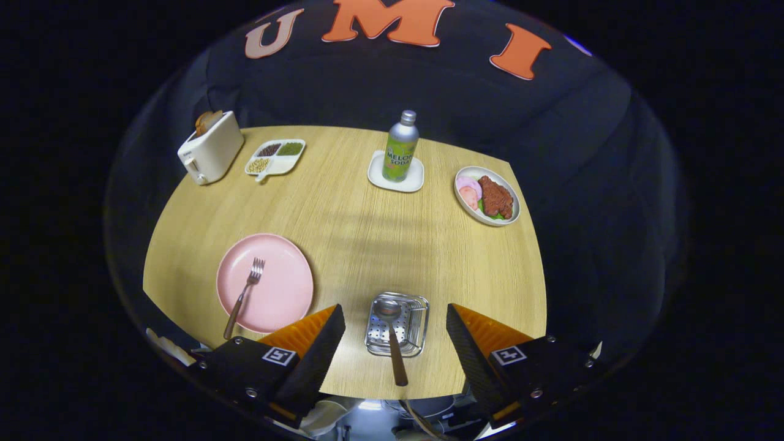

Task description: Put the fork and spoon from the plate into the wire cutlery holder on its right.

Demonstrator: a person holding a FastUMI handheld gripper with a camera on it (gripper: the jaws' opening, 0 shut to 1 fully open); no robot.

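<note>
On the wooden table [367,233], the spoon [392,334] already lies in the wire holder [398,323], between the fingers of the wide-open, empty gripper [395,343]. The fork [245,294] remains on the pink plate [275,269] to the left, not yet moved.

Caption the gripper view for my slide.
Open gripper above wire cutlery holder holding wooden-handled spoon; wooden-handled fork on round pink plate.
</note>
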